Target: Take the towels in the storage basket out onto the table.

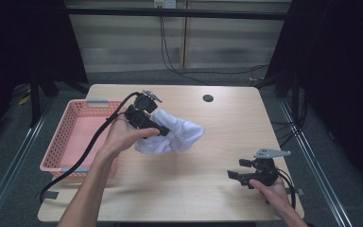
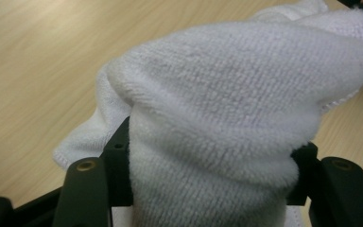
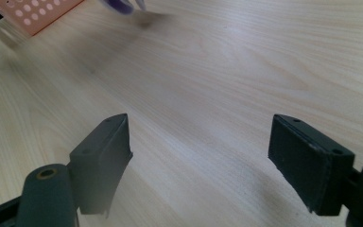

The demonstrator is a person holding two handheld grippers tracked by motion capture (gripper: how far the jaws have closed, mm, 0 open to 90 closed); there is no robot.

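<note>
The left gripper point(image 1: 163, 130) was pinching a thick bunch of the white towel point(image 1: 177, 136), its jaws held apart by the cloth wedged between them. The towel hung bunched just to the right of the pink basket point(image 1: 56, 146), its loose end trailing toward or onto the table point(image 1: 217, 198). The main risk, as I judged it, was the trailing end: if the towel was headed for the basket, that loose part could snag on the rim or drape outside it. The bulky fold could also slip out, since the jaws gripped soft pile rather than an edge. The left forearm reached in beside the basket, wrist bent, gripper pointing away from it. The right gripper point(image 1: 235, 177) sat well right of the basket, low over the table, jaws spread with nothing between them.
</note>
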